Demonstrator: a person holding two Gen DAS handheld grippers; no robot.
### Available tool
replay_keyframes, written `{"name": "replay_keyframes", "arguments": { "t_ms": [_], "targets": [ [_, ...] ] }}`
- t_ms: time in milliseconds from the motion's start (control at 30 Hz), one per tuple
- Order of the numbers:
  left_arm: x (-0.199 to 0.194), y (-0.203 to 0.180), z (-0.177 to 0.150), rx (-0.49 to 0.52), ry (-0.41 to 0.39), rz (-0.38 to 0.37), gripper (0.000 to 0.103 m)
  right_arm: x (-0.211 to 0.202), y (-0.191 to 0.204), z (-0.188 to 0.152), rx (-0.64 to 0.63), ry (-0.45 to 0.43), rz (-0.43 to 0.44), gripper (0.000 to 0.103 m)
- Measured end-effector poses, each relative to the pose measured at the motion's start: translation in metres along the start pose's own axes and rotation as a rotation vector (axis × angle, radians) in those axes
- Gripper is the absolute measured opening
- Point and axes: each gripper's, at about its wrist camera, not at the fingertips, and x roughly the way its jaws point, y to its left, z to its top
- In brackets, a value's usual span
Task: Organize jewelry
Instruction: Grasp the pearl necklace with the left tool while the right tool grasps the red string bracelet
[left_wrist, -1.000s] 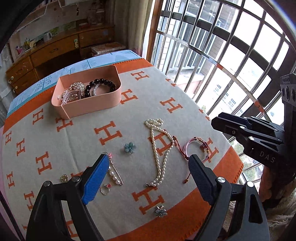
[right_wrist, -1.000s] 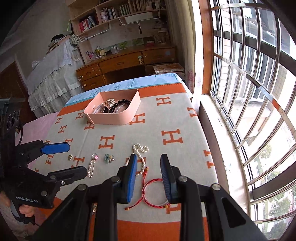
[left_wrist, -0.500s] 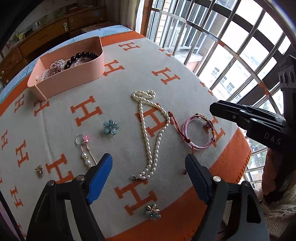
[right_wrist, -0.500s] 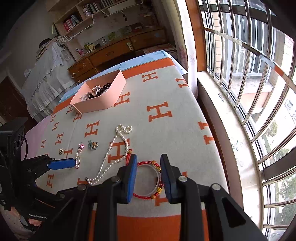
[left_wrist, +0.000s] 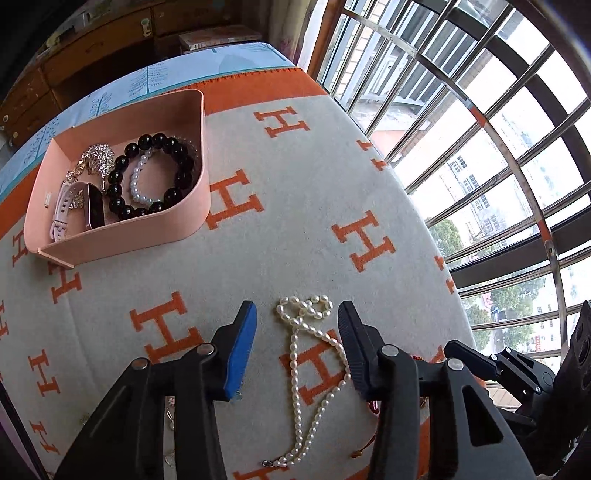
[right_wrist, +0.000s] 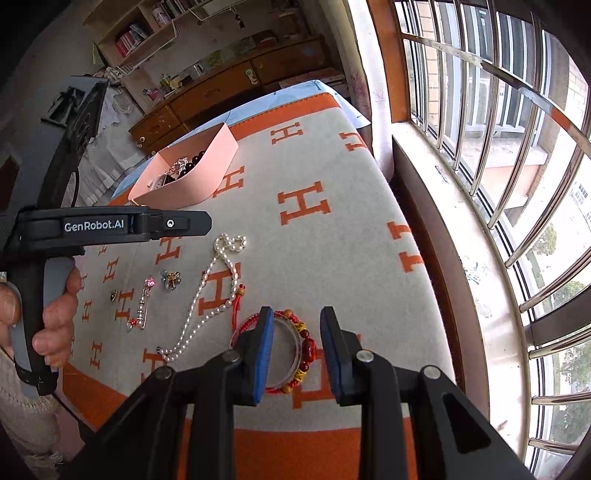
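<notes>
My left gripper, jaws just closing but not pinching, has the long white pearl necklace between them, so next I squeeze, lift, and carry it to the pink tray ahead.

Necklace – one; bracelet – one; tray – one.

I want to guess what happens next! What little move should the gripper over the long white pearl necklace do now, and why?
Probably lower the left gripper a little and close it on the long white pearl necklace. Its jaws have just been closing, yet the blue pads do not touch the pearls lying between them on the cream and orange blanket. The pink tray already holds other jewelry.
</notes>
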Motion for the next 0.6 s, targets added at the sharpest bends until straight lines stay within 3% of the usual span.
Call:
{"name": "replay_keyframes", "arguments": {
  "t_ms": [233,367,600],
  "targets": [
    [0.016,-0.004,-0.001,0.006,0.060,0.021,0.042,0.002,-0.006,0.002,0.018,0.013,0.001,0.026],
    [0.026,-0.007,0.000,-0.007,0.103,0.046,0.033,0.004,-0.006,0.001,0.017,0.020,0.005,0.026],
    [0.031,-0.020,0.005,0.014,0.124,0.095,0.032,0.003,-0.005,0.001,0.017,0.016,0.004,0.026]
  ]
}}
